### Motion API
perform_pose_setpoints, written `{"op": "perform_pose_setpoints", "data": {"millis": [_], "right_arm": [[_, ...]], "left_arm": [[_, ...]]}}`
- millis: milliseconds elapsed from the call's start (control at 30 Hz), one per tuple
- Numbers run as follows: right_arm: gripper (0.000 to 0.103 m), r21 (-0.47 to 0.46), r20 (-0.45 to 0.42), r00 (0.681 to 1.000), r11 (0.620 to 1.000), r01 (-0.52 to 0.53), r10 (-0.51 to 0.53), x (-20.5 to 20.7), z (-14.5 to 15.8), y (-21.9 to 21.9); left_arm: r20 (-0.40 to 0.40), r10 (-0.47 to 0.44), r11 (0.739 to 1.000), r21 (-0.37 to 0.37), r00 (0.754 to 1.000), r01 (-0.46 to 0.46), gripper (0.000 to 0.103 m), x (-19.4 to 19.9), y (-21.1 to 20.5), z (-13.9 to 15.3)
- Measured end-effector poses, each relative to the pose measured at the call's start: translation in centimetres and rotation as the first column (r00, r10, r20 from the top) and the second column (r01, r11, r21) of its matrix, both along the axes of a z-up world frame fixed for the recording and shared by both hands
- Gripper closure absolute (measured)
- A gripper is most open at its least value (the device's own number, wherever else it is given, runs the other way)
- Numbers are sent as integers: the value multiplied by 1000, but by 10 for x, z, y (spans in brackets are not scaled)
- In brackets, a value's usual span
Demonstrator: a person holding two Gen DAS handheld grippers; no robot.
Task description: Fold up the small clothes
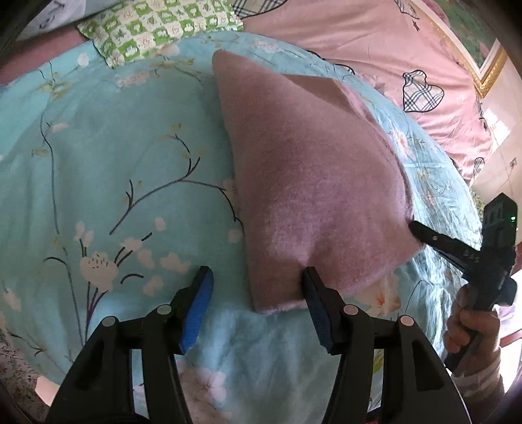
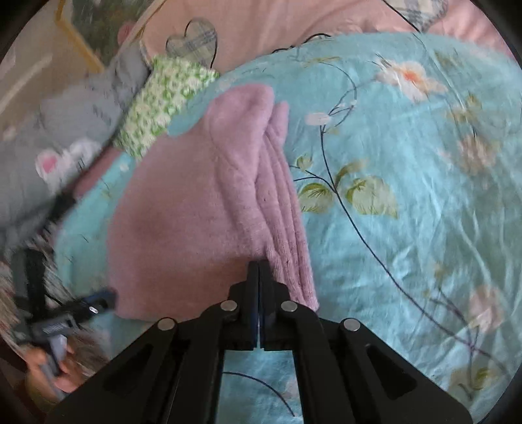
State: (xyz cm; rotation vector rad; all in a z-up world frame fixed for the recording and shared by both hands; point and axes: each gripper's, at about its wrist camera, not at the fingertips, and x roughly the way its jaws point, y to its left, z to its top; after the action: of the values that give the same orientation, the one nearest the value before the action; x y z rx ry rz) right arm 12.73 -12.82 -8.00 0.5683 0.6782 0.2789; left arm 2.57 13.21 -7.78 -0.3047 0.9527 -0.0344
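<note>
A small mauve fleece garment [image 1: 310,182] lies folded on a turquoise floral quilt [image 1: 114,163]. My left gripper [image 1: 257,277] is open at the garment's near edge; its right finger touches the fleece, its left finger is over the quilt. My right gripper [image 1: 416,230] comes in from the right, tips at the garment's right corner. In the right wrist view the garment [image 2: 195,212] shows stacked folded edges on its right side. The right gripper [image 2: 258,270] is shut on the fleece edge. The left gripper [image 2: 98,301] shows blurred at the lower left.
A green checked cloth [image 1: 156,29] lies at the quilt's far edge and shows in the right wrist view [image 2: 160,104]. A pink sheet with plaid hearts [image 1: 407,58] lies beyond. A grey garment with a white motif [image 2: 62,130] lies at the left.
</note>
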Motion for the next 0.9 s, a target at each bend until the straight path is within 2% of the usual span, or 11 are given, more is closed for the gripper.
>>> {"op": "perform_pose_setpoints", "data": {"millis": [133,200,367,433,500,533,667,733,900], "right_arm": [[100,-34,59,998,999,14,-11,-18,22,1],[100,-49,89,996,999,16,-12,-28,32,1],[98,-63,121,993,998,21,-13,-52,40,3],[88,-58,115,993,998,20,-13,-61,37,4],[55,-52,110,994,999,11,-5,-69,33,7],[51,-52,117,993,999,12,-5,-76,32,8],[51,-103,149,989,995,9,6,-104,27,17],[49,-131,170,985,991,14,9,-116,26,20],[27,-198,207,978,980,28,14,-141,15,28]], "left_arm": [[48,-12,1000,30,999,10,43,-13,-7,16],[72,-9,999,39,997,6,36,-19,-12,23],[130,-13,997,80,991,3,28,-42,-30,36],[146,-21,994,108,989,5,28,-52,-37,36],[148,-21,992,123,989,3,26,-56,-41,35],[152,-19,992,126,988,-1,26,-62,-43,32],[163,-9,990,142,987,-14,25,-78,-45,23],[166,-9,985,173,986,-20,25,-86,-47,18],[145,-8,974,225,989,-25,24,-98,-44,5]]}}
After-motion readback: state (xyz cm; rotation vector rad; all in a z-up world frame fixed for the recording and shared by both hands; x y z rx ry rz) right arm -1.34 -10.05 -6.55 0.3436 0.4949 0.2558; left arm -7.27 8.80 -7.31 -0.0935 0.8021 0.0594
